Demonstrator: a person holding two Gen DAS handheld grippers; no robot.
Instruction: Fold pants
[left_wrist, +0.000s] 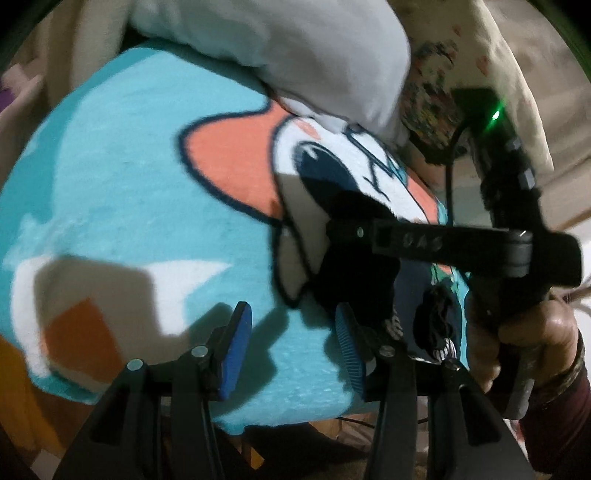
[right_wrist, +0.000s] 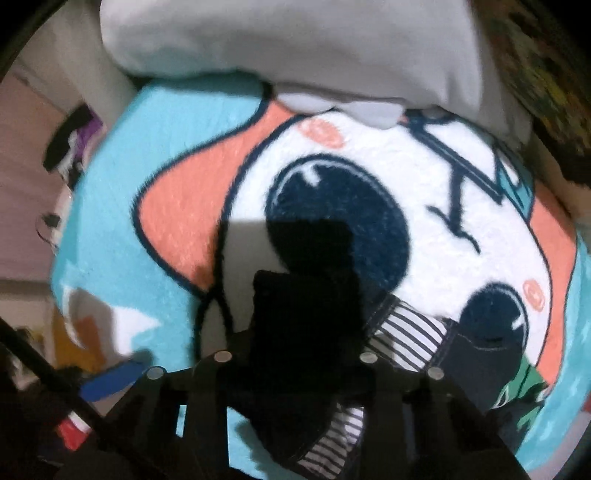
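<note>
The dark pants, with a black-and-white striped lining, hang bunched in my right gripper, which is shut on the cloth; its fingertips are hidden by the fabric. In the left wrist view the right gripper holds the black pants above the blanket, held by a hand. My left gripper is open and empty, its blue pads apart, just left of the hanging pants.
A turquoise cartoon blanket with a big-eyed white and orange figure covers the bed. A grey pillow lies at the far side, also in the right wrist view. A patterned cushion sits beyond it.
</note>
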